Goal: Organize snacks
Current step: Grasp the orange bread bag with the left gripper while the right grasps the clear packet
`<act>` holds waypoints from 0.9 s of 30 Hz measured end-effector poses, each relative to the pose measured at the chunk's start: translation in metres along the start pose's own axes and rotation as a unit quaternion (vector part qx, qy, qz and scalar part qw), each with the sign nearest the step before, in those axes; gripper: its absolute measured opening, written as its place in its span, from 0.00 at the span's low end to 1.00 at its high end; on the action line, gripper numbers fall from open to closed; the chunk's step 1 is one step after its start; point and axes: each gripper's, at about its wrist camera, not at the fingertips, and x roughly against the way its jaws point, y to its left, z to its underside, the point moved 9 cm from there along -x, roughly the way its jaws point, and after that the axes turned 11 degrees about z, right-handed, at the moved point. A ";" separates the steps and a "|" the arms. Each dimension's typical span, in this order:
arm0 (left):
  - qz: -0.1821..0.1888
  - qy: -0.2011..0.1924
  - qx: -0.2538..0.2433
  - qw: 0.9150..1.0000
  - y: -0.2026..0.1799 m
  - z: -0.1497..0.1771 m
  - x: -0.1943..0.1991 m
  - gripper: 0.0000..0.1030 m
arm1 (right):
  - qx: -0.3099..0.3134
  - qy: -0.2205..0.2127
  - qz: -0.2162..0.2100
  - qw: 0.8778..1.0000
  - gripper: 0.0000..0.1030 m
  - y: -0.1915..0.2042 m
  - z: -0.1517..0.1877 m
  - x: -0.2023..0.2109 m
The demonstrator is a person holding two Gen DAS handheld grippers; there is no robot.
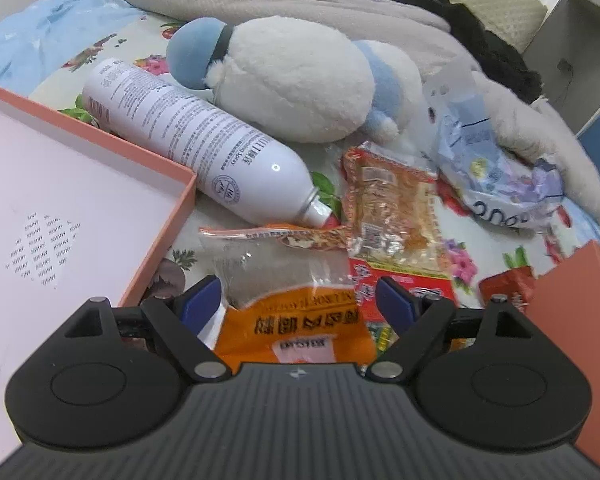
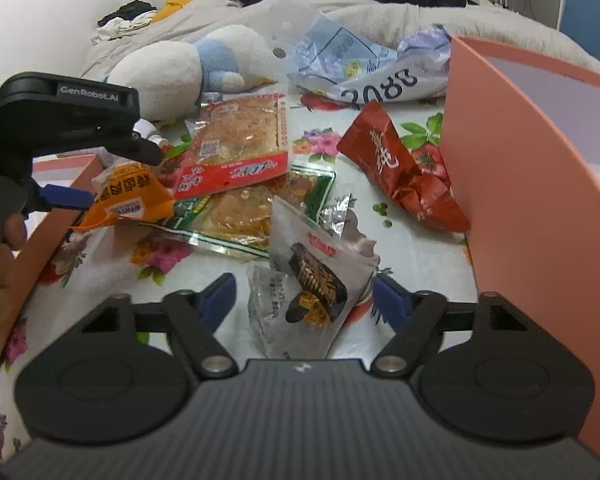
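- Snacks lie scattered on a floral bedsheet (image 2: 400,248); the landmark for all positions below is the red-edged clear snack pack (image 2: 236,144), which rests flat at the middle of the spread.
- Left gripper (image 1: 298,294): jaws spread wide, with the orange snack packet (image 1: 296,328) lying between the blue fingertips (image 1: 202,296). From the right wrist view the packet (image 2: 128,196) sits just left of the landmark pack, with one blue finger beside it; whether the pads actually touch it cannot be told.
- Right gripper (image 2: 304,300): jaws spread wide, either side of a torn silver-white wrapper (image 2: 312,280) printed with a dark snack. No pad contact is visible. This wrapper lies in front of the landmark pack.
- Green-edged snack pack (image 2: 244,216): partly under the landmark pack, towards the right gripper.
- Red foil packet (image 2: 396,172): right of the landmark pack, crumpled, near the upright wall of an orange box (image 2: 512,168).
- Blue-white crumpled bag (image 2: 364,68): beyond the landmark pack, to its right.
- White spray bottle (image 1: 196,140): on its side, left of the landmark pack, just beside the open orange box lid (image 1: 80,196).
- White-and-blue plush toy (image 1: 292,80): behind the landmark pack and the bottle.
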 end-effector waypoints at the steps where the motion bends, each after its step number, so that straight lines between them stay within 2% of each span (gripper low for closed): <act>1: -0.010 0.002 0.000 1.000 0.003 0.001 -0.004 0.82 | -0.002 0.004 -0.001 1.000 0.68 -0.001 0.001 -0.002; 2: -0.010 0.006 0.005 1.000 0.005 0.003 -0.008 0.79 | -0.005 0.008 -0.004 1.000 0.62 -0.002 0.003 -0.003; 5: -0.002 -0.005 -0.007 1.000 0.006 0.005 -0.010 0.76 | 0.005 0.003 0.010 1.000 0.60 -0.006 0.006 0.001; 11: 0.004 0.000 -0.037 0.999 -0.001 0.014 0.001 0.68 | 0.001 0.005 0.007 1.000 0.57 -0.016 0.013 0.010; 18: 0.010 -0.001 -0.060 0.998 -0.008 0.039 0.037 0.66 | 0.003 0.008 -0.006 1.000 0.55 -0.021 0.023 0.036; 27: 0.023 0.008 -0.100 0.995 -0.026 0.090 0.096 0.65 | 0.015 -0.009 -0.030 0.999 0.52 -0.019 0.035 0.086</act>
